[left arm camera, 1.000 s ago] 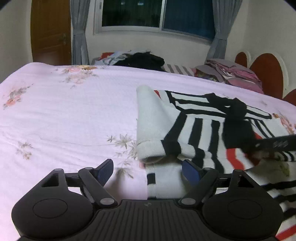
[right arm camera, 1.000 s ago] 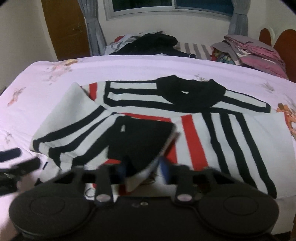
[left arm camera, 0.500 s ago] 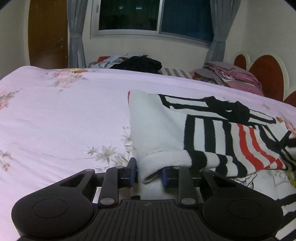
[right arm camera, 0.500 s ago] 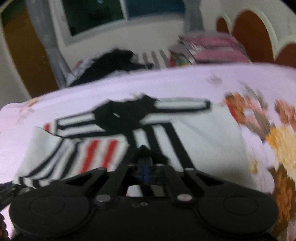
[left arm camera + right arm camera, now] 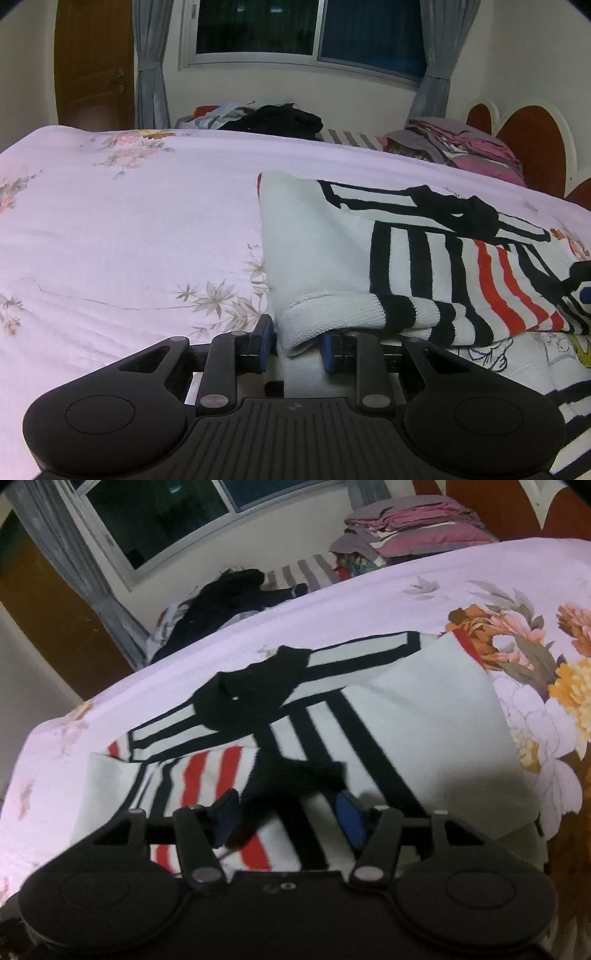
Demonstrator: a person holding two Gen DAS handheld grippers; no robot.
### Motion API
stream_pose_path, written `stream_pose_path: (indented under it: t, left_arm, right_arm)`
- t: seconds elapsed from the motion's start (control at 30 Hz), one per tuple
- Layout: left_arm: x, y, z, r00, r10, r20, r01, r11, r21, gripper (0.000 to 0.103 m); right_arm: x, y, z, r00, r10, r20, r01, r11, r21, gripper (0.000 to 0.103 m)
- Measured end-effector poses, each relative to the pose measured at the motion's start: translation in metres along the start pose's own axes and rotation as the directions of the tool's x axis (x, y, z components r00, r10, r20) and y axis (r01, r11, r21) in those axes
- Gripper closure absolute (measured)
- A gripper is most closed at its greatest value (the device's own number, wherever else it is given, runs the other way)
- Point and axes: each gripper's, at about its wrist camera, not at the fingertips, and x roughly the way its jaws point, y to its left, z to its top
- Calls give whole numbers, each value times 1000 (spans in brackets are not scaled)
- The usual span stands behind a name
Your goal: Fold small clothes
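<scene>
sweater (image 5: 406,258) – left tool (image 5: 294,345) clamped on its fold – right tool (image 5: 286,818) opening over it

One striped sweater (image 5: 424,266), one bed (image 5: 129,240), two clothes piles (image 5: 461,144), one window (image 5: 306,33), one door (image 5: 92,62).

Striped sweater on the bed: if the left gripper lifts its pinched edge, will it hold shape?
Probably not. The striped sweater already rolls over the left gripper, so it looks floppy. Its thick knit seems grippy, unlikely to slip.
</scene>
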Motion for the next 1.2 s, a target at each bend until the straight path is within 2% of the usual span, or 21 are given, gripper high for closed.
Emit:
stream_pose_path:
  t: [0.1, 0.2, 0.23, 0.27, 0.33, 0.4, 0.47, 0.6, 0.67, 0.77, 0.87, 0.9, 0.93, 1.0, 1.07, 1.2]
  left_arm:
    - [1, 0, -1, 1000, 1, 2, -1, 1000, -8, 76]
    - [1, 0, -2, 1000, 1, 5, -1, 1000, -8, 76]
    - [1, 0, -2, 1000, 2, 6, -2, 1000, -10, 76]
    - [1, 0, -3, 1000, 2, 6, -2, 1000, -10, 77]
    - [1, -1, -3, 1000, 3, 6, -3, 1000, -5, 76]
    - [0, -1, -2, 1000, 7, 6, -7, 1000, 0, 77]
    - [0, -2, -1, 1000, 7, 6, -7, 1000, 7, 76]
    - [-1, -4, -1, 1000, 1, 8, -1, 1000, 17, 77]
    - [1, -4, -1, 1000, -1, 3, 1, 1000, 16, 76]
    - [3, -3, -2, 1000, -4, -9, 4, 1000, 8, 76]
    - [3, -1, 0, 1000, -12, -23, 12, 1000, 3, 76]
    - [1, 1, 1, 999, -31, -27, 31, 999, -9, 76]
    - [-2, 4, 3, 998, -57, -37, 56, 998, -25, 76]
    - [-10, 9, 4, 994, -96, -61, 92, 994, -58, 76]
    - [-20, 15, 5, 989, -132, -68, 126, 988, -90, 76]
    - [-35, 19, 13, 988, -150, -39, 143, 980, -140, 76]
  right_arm:
    - [-3, -1, 0, 999, 30, -17, -29, 999, 29, 40]
    - [9, 3, -1, 999, 22, -42, -21, 1000, 22, 41]
    - [14, 4, -1, 999, 22, -43, -21, 999, 25, 51]
    - [20, 6, -1, 999, 20, -44, -19, 999, 27, 68]
    - [29, 7, 1, 999, -1, -48, 3, 999, 41, 86]
    - [33, 11, 2, 999, -20, -33, 21, 999, 33, 91]
    - [29, 19, 3, 998, -68, 9, 68, 997, -34, 96]
    - [-1, 26, 4, 982, -129, 138, 148, 979, -142, 96]
    - [0, 13, 2, 986, -134, 97, 147, 980, -137, 96]
    - [16, -4, -8, 981, -195, 25, 196, 970, -147, 96]
    - [20, -9, -11, 981, -194, -6, 191, 972, -135, 95]
    - [17, -8, -9, 982, -189, -4, 187, 972, -142, 93]
    - [14, -8, -9, 983, -186, 3, 185, 972, -143, 86]
    - [3, -14, -6, 984, -175, 15, 175, 977, -119, 80]
    - [-7, -22, -3, 987, -159, 31, 161, 984, -78, 63]
    - [-10, -26, 9, 987, -151, 55, 154, 987, -55, 60]
